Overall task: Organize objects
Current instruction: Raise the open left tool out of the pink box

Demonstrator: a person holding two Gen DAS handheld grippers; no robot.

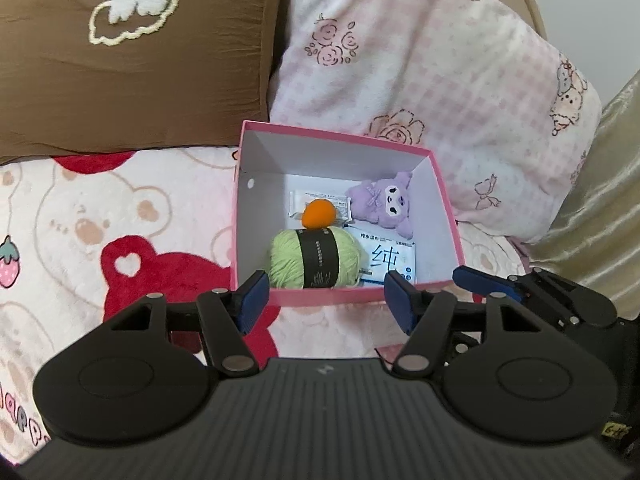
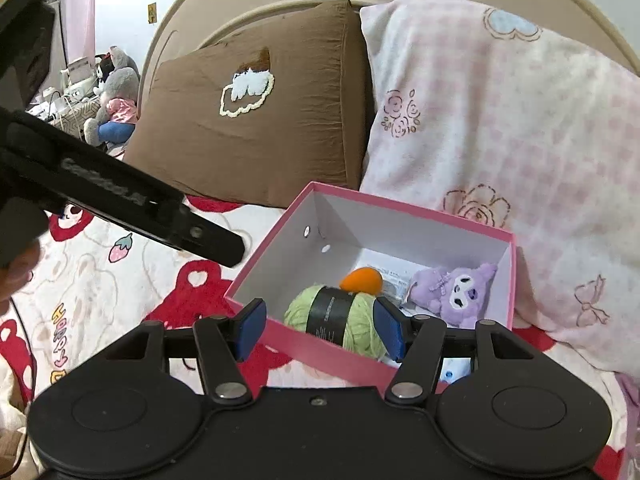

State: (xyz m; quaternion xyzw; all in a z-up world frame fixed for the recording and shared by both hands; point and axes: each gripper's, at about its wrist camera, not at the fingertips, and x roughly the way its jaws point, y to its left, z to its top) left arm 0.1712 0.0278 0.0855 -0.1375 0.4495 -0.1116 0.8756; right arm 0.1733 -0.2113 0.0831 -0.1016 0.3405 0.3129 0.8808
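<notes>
Both grippers empty above the pink cardboard box (image 1: 352,300) on the bed; contents look settled.

My left gripper (image 1: 326,300) and right gripper (image 2: 320,330) stand part-open, holding nothing; green yarn ball with black band (image 1: 314,258), orange egg-shaped sponge (image 1: 319,213), purple plush toy (image 1: 384,202) and white wipes packet (image 1: 386,258) lie inside; judged next: stay clear of the near wall; brown pillow (image 2: 256,112) and pink floral pillow (image 2: 500,120) crowd the far side.

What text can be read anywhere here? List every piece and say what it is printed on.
"纯" in large blue print, on the wet-wipe pack in the pink box.
"HAPPY", coloured letters on the bear-print blanket, cut short by the right gripper's body.
Yarn ball's black band: small print, unreadable.
White sachet behind the orange ball: print too small.
Left gripper's side, right wrist view: lettering blurred.
</notes>
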